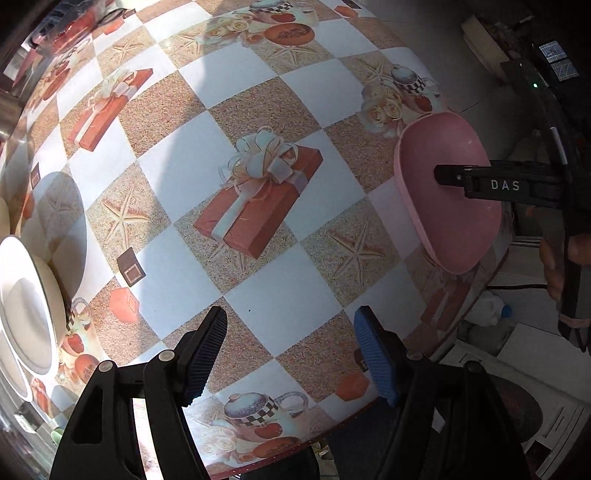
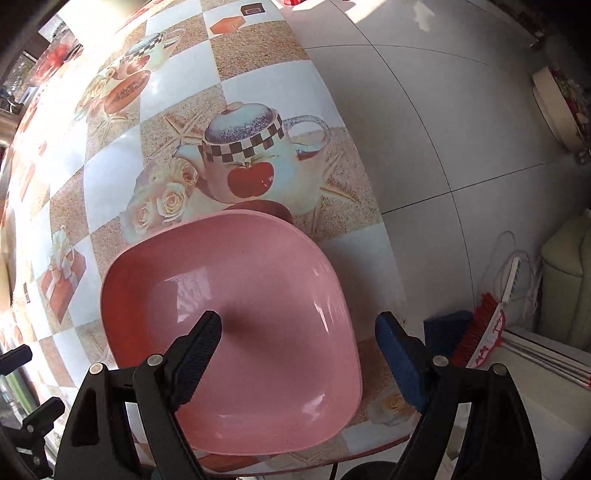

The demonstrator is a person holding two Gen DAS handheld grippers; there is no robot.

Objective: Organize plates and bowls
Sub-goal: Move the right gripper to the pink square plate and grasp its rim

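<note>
A pink square bowl (image 2: 240, 317) sits on the patterned table near its right edge; it also shows in the left wrist view (image 1: 447, 192). My right gripper (image 2: 299, 343) is open, its jaws straddling the bowl's right rim: the left finger (image 2: 199, 350) over the inside, the blue-padded one (image 2: 399, 362) outside. In the left wrist view the right gripper (image 1: 480, 181) reaches over the bowl. My left gripper (image 1: 291, 347) is open and empty above the table's near part. White plates and bowls (image 1: 26, 302) are stacked at the left edge.
The table (image 1: 258, 295) has a checkered cloth with teapot and gift prints. Tiled floor (image 2: 424, 110) lies right of the table, with a red brush (image 2: 480, 328) and a green seat (image 2: 569, 280). A glass dish (image 1: 70, 26) stands at the far left.
</note>
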